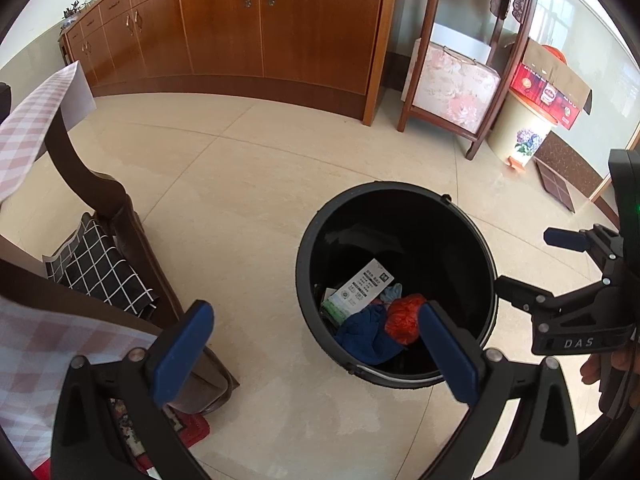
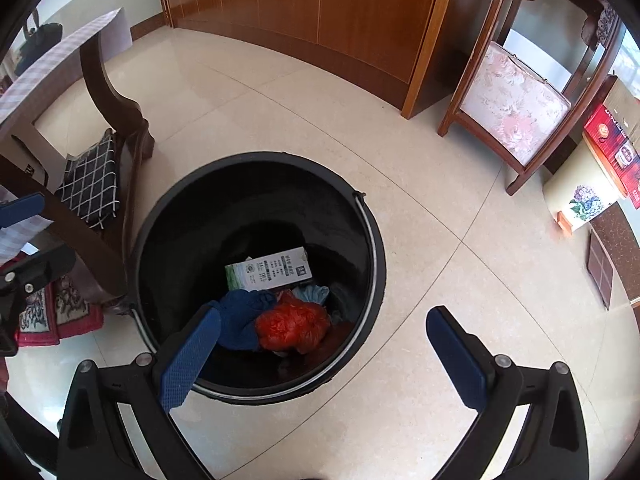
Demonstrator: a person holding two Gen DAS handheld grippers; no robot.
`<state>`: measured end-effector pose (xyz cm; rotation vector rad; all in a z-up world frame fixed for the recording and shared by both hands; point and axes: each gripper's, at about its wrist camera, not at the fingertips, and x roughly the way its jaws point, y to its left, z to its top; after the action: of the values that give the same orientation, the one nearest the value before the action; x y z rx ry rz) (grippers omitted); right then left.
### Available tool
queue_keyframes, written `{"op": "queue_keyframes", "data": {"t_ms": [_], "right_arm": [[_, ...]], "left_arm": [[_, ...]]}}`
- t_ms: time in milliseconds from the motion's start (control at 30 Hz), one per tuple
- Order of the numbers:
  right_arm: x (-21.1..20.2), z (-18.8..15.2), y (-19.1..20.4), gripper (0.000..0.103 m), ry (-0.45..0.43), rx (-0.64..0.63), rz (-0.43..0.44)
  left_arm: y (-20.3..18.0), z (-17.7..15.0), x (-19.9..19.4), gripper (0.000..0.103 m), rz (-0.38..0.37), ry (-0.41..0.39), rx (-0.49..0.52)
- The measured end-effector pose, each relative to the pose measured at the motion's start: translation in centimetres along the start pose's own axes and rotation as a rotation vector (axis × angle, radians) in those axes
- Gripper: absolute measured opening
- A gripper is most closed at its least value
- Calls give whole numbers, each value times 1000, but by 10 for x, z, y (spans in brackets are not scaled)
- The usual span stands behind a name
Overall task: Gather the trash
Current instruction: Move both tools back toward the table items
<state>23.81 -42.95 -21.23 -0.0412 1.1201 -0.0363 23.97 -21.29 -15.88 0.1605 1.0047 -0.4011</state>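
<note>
A black bucket point(image 1: 308, 240) stands on the tiled floor. Inside it lie a white and green carton point(image 1: 362, 286), a blue cloth point(image 1: 366, 336), a crumpled red bag point(image 1: 404, 316) and a pale blue scrap. My left gripper point(image 1: 316, 312) hovers over the bucket's left rim, open, nothing between its fingers. My right gripper point(image 1: 528, 258) reaches in from the right, also open. In the right wrist view the bucket point(image 2: 160, 216) lies just ahead, with the carton point(image 2: 268, 272), blue cloth point(image 2: 244, 316) and red bag point(image 2: 294, 326) at its bottom. The right gripper point(image 2: 325, 314) is open and empty above the bucket's near right rim.
A dark wooden table leg point(image 1: 116, 208) and a pink checked tablecloth point(image 1: 36, 120) stand close on the left, with a black grid cloth point(image 1: 100, 268) and a red mat point(image 2: 52, 316) below. A wooden cabinet point(image 1: 280, 24), floral chair point(image 1: 456, 84), cream flowered bin point(image 1: 520, 132) and red box point(image 1: 548, 96) stand behind.
</note>
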Motion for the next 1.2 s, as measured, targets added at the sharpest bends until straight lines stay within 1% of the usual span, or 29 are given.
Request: {"op": "queue_keyframes", "data": {"t_ms": [233,400,567,767,933,1200], "right_arm": [[-22,-2,9,103,-55,23,7],[-38,-10,17,103,-84,32,15],[-53,-14,29,103,-117,32,20],[-74,-17,42,103,-164,35,30],[-102,-15,58,103,-219,31,43],[-147,-5,93,103,-314,8,90]], "left_arm": [[0,-4,-14,102,1,-18,-5],[2,-9,-27,102,1,-29,-10],[4,-15,-45,102,9,-53,-18],[17,-23,-72,102,28,-89,-39],[29,-26,-102,102,46,-143,-70],[53,-31,-146,102,68,-236,-129]]}}
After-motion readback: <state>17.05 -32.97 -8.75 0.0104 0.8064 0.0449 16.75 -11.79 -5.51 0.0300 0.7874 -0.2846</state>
